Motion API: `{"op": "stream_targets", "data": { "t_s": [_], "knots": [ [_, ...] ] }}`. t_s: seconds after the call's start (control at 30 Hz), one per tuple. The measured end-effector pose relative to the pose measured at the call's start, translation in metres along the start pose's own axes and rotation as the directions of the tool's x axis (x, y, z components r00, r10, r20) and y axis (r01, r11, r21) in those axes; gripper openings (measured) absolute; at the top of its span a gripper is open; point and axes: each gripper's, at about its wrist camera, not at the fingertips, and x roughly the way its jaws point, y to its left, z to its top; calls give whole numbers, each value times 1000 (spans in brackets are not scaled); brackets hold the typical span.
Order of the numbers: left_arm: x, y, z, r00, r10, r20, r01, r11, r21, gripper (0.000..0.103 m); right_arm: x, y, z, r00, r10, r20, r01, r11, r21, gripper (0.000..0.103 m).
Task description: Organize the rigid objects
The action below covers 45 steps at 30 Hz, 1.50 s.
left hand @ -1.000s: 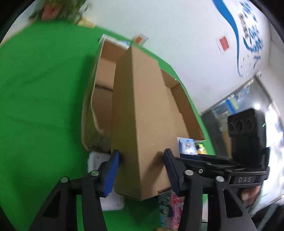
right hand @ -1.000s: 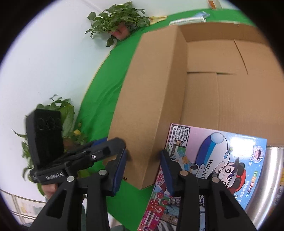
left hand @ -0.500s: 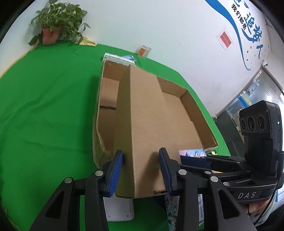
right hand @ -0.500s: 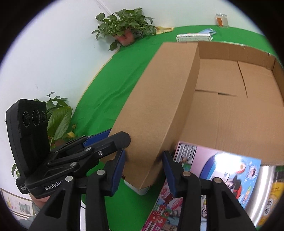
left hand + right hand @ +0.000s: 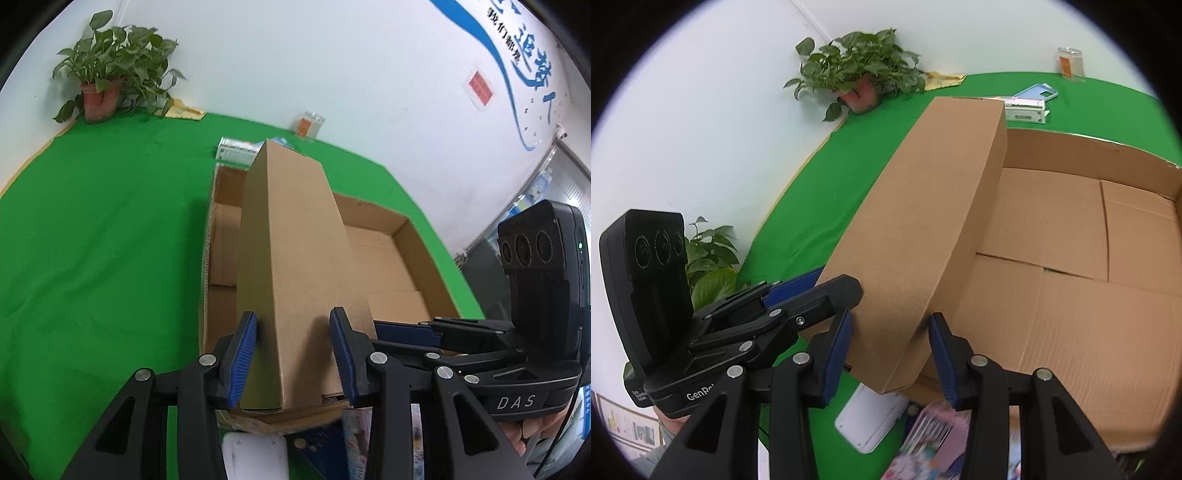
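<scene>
Left wrist: both hand-held grippers (image 5: 293,354) (image 5: 892,356) clamp long carton (image 5: 295,258) over tray's edge (image 5: 205,258).

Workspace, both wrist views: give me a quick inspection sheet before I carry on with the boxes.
Surface: green cloth table.
Job's things: long cardboard box held at its near end above the open carton; carton interior shows only bare cardboard.
Clutter: white device and colourful picture box in front of the carton; flat packages and clear jar behind it.
Grippers: left gripper and right gripper both clamp the long box's near end, side by side.
Cables: thin black cable near the hand on the right gripper.
Surroundings: white walls, potted plant in the corner, second plant nearby.
</scene>
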Motion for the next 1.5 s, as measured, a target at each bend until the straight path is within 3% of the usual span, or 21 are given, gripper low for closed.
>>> {"op": "stream_targets", "data": {
  "t_s": [0.17, 0.23, 0.37, 0.5, 0.67, 0.73, 0.8, 0.9, 0.97, 1.03, 1.07, 1.1, 1.13, 1.17, 1.2, 1.27, 1.43, 1.5],
  "knots": [
    [41, 10, -11, 992, 54, -112, -56, 998, -12, 26, 40, -24, -8, 997, -5, -77, 7, 1000, 25, 43],
    [49, 11, -16, 989, 62, -137, -65, 998, -12, 21, 52, -29, -12, 994, -41, -104, 44, 999, 24, 43],
    [54, 17, -24, 986, 68, -155, -73, 997, -27, 21, 68, -31, -22, 988, -41, -150, 44, 999, 18, 41],
    [55, 20, -18, 986, 90, -141, -97, 994, -43, 21, 69, -29, -19, 991, -20, -132, 26, 999, 46, 42],
    [49, 28, -4, 991, 79, -107, -86, 995, -60, 22, 75, -42, -14, 992, 75, -100, -59, 986, 157, 45],
    [42, 29, -4, 994, 68, -89, -73, 996, -59, 22, 74, -39, -17, 988, 109, -106, -91, 982, 163, 45],
    [33, 28, -8, 994, 83, -71, -85, 996, -22, 22, 70, -32, -25, 990, 83, -116, -68, 990, 126, 44],
    [21, 25, -19, 995, 88, -45, -87, 996, 15, 22, 74, -21, -34, 988, 72, -135, -63, 996, 70, 24],
    [11, 18, -29, 995, 104, -9, -104, 994, 38, 22, 77, -19, -35, 992, 52, -117, -46, 997, 56, 24],
    [2, 12, -37, 992, 126, 29, -127, 990, 58, 34, 77, -21, -35, 992, 63, -113, -54, 995, 79, 24],
    [-3, 6, -41, 988, 143, 60, -147, 987, 72, 48, 74, -22, -37, 993, 44, -107, -35, 996, 83, 24],
    [-10, 1, -44, 982, 165, 96, -173, 981, 86, 57, 68, -20, -39, 995, -6, -97, 13, 997, 76, 32],
    [-18, -5, -49, 972, 192, 138, -206, 974, 97, 81, 59, -15, -42, 995, -67, -72, 71, 996, 58, 51],
    [-26, -12, -53, 956, 223, 192, -245, 964, 103, 103, 45, -8, -47, 994, -111, -21, 112, 993, 37, 62],
    [-34, -19, -58, 938, 243, 248, -275, 956, 102, 102, 30, -1, -54, 988, -148, 37, 147, 989, 20, 80],
    [-48, -31, -70, 914, 246, 322, -293, 950, 106, 103, -1, 7, -70, 960, -240, 143, 243, 970, -4, 83],
    [-60, -53, -91, 929, 193, 317, -234, 967, 98, 103, -53, 12, -125, 855, -443, 271, 450, 892, 39, 83],
    [-68, -65, -105, 931, 176, 321, -215, 972, 92, 103, -69, 7, -144, 828, -481, 288, 487, 871, 56, 83]
  ]
}}
